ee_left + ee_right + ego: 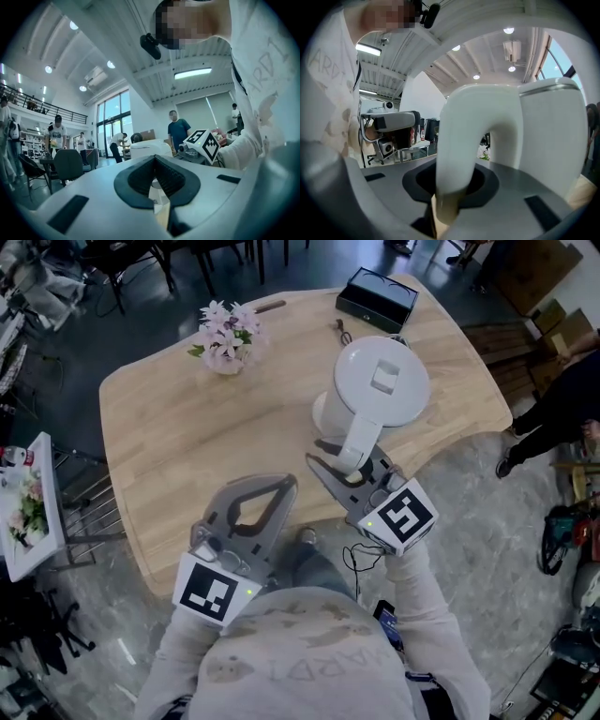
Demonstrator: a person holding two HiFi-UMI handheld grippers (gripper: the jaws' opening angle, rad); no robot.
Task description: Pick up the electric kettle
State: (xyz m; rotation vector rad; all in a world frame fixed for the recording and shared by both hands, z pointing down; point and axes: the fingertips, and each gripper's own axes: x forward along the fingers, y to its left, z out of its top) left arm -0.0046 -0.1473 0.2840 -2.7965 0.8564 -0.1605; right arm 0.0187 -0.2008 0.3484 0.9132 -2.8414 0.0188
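Two claws are reaching over the near edge of the wooden bench (178,456), and only one is doing the work. Toward the far left corner a small vase of pink flowers (227,336) is standing well apart from everything, out of the way. Next, the left claw (281,484) is hovering level just over the bench edge with its jaws pressed together on nothing. It is probably waiting as a spare, since one grip is looking like enough for this job. Right of it, the right claw (345,471) is clamping its jaws on the lower part of the curved white handle (358,439), a sensible hold because the handle is the one part narrow enough to fit between them. The white electric kettle (380,381) is staying upright, lid up, over the right half of the bench. Whether its bottom is clearing the wood is not showing from above. Beyond it, a black box (377,298) is lying at the far edge, apart from the kettle.
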